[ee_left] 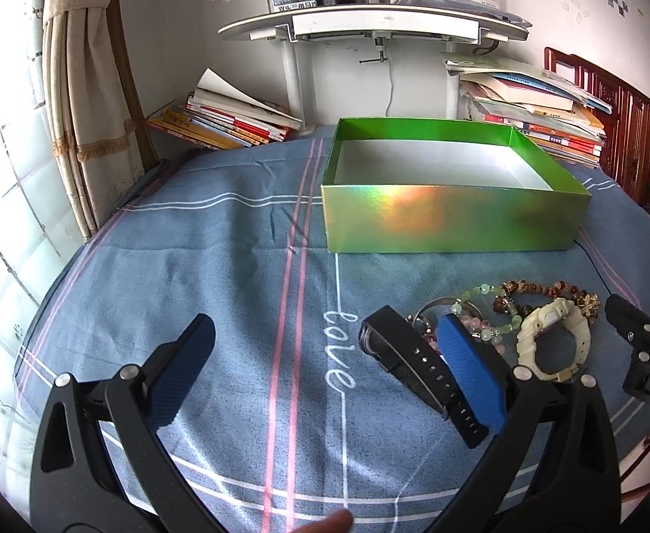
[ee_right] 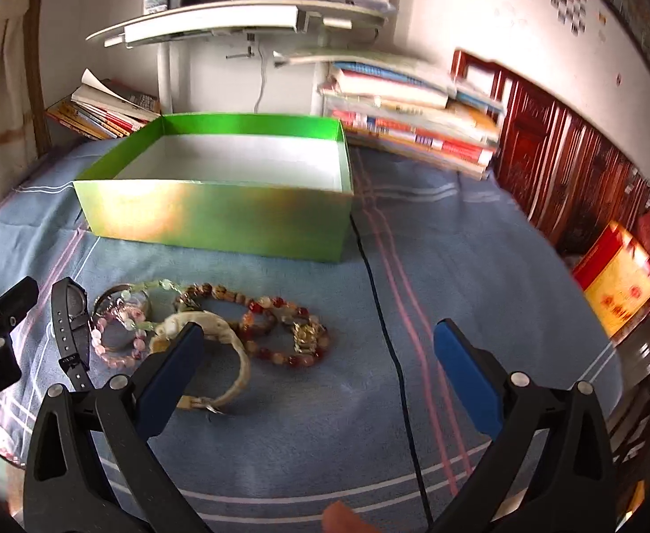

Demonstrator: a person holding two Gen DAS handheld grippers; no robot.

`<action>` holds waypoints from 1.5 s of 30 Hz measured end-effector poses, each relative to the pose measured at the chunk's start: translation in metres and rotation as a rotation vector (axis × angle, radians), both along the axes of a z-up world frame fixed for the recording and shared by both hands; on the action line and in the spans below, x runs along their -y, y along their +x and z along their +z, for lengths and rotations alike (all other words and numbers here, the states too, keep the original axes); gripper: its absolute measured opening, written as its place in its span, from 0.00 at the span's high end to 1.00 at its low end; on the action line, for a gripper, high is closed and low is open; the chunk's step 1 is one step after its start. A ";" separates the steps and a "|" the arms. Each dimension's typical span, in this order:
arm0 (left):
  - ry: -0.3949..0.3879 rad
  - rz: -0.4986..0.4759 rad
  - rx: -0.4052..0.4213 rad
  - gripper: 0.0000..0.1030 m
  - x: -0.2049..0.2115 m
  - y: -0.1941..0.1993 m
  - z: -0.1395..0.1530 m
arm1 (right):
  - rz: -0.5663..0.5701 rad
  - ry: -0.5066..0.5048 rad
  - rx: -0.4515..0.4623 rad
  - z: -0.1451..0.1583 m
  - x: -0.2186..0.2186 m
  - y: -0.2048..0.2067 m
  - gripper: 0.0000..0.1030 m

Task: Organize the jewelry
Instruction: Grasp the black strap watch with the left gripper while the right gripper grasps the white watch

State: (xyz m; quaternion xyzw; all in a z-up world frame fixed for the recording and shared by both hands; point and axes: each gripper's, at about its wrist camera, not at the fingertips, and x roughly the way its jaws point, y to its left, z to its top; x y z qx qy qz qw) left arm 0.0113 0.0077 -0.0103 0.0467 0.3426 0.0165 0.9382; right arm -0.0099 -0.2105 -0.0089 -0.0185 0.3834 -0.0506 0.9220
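Both grippers are held wide apart, nothing gripped. The left gripper (ee_left: 325,377) is hovered over the blue striped cloth (ee_left: 192,266); the right gripper (ee_right: 320,355) likewise. The black strap watch (ee_left: 414,368), cream plastic watch (ee_right: 209,333), pale pink-green bead bracelets (ee_right: 120,333) and red-brown bead bracelets (ee_right: 280,328) are clustered on the cloth, in front of the open shiny green cardboard box (ee_left: 453,217), which is seen empty.
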 end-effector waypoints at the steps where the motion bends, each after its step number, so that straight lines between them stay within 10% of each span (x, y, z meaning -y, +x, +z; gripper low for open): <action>1: -0.014 -0.013 -0.008 0.06 -0.001 0.000 -0.001 | 0.004 0.005 -0.007 -0.001 0.002 0.000 0.07; 5: -0.033 -0.064 -0.046 0.32 0.004 0.001 -0.006 | 0.038 0.033 -0.038 -0.006 -0.008 0.001 0.32; 17: -0.081 -0.128 -0.186 0.38 0.015 0.019 -0.037 | 0.091 0.002 -0.151 -0.036 -0.041 0.019 0.89; 19: -0.097 -0.141 -0.208 0.71 0.017 0.020 -0.040 | 0.094 -0.001 -0.139 -0.034 -0.043 0.016 0.91; 21: -0.107 -0.137 -0.213 0.80 0.014 0.021 -0.041 | 0.098 0.005 -0.128 -0.031 -0.042 0.013 0.93; 26: -0.089 -0.097 -0.188 0.82 -0.001 0.020 -0.032 | 0.084 0.008 -0.125 -0.027 -0.034 0.014 0.93; 30: -0.072 -0.062 -0.179 0.52 -0.012 0.026 -0.031 | 0.066 -0.005 -0.135 -0.032 -0.034 0.018 0.92; 34: -0.054 -0.079 -0.187 0.51 -0.007 0.028 -0.034 | 0.065 -0.021 -0.139 -0.036 -0.036 0.019 0.83; 37: -0.049 -0.082 -0.205 0.84 -0.004 0.030 -0.042 | 0.065 -0.021 -0.129 -0.037 -0.035 0.018 0.87; 45: -0.056 -0.078 -0.116 0.84 -0.009 0.023 -0.018 | 0.068 0.000 -0.064 -0.013 -0.031 0.012 0.92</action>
